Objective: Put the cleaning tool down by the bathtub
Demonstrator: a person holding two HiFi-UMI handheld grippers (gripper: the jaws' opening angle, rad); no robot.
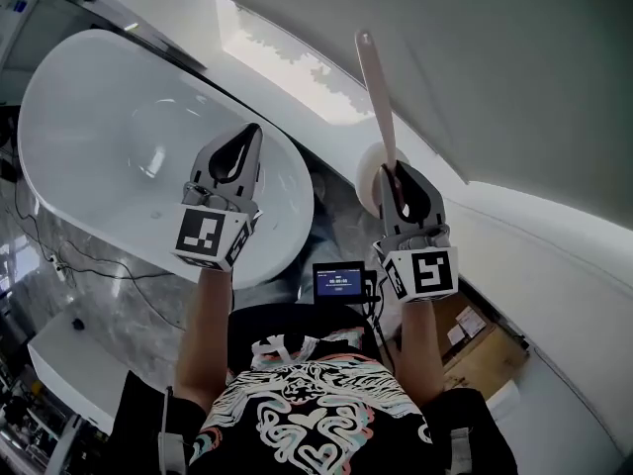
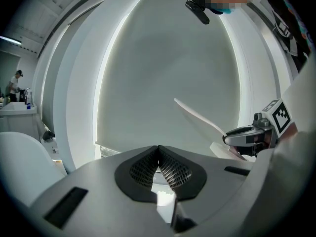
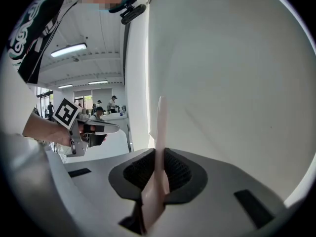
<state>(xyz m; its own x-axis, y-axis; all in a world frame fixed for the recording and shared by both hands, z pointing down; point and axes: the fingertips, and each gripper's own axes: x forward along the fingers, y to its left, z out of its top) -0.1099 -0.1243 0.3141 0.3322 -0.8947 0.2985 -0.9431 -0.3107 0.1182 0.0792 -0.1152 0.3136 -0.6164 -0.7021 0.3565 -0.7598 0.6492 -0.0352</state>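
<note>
The white bathtub (image 1: 94, 97) lies ahead of you on the left. A grey wall panel (image 1: 475, 57) rises on the far side of the bathtub, with a bright strip along its lower edge. Loose cables (image 1: 89, 260) trail over the marbled floor on the bathtub's near side. A small lit screen (image 1: 338, 281) sits just off the bathtub's near end, at your chest. An open cardboard box (image 1: 480, 349) lies on the floor well away from the bathtub, by your right arm. A white round object (image 1: 370, 171) shows just behind your right gripper; you cannot tell whether it belongs to the tool.

Your left gripper (image 1: 249, 139) hangs over the bathtub's near rim. Its fingers (image 2: 170, 171) are pressed together at the tips with nothing between them.

Your right gripper (image 1: 398, 174) is off the bathtub's near end, raised toward the wall panel. Its fingers (image 3: 180, 171) are clamped on the flat pale-pink handle of the cleaning tool (image 1: 375, 87). The handle stands up from the fingers, in the air and clear of the bathtub.
</note>
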